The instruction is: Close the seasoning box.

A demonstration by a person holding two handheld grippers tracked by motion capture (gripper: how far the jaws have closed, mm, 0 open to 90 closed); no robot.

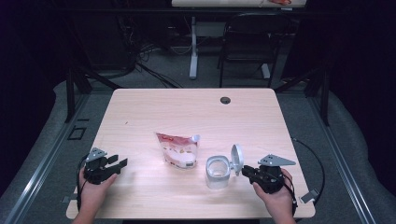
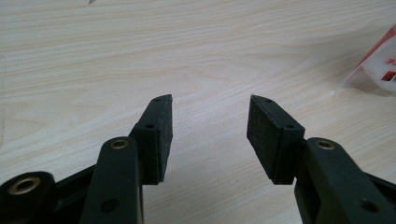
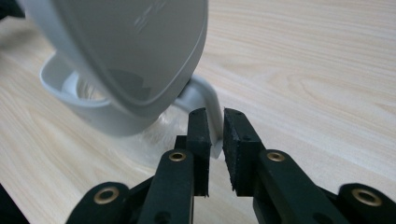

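Jar [image 1: 218,171], clear with its white lid [image 1: 237,158] flipped up on a hinge, is standing near the front edge of the wooden table [image 1: 187,107], right of centre. Beside it to the left, a red-and-white pouch [image 1: 178,149] is lying flat. At the jar's right side, the right gripper [image 1: 246,171] is reaching in, its narrowly parted jaws bracketing the jar's white handle [image 3: 210,112]; whether the pads are pressing on it I cannot tell. Well apart at the table's left edge, the left gripper [image 1: 120,163] is sitting with jaws spread wide around nothing, pointing towards the pouch.
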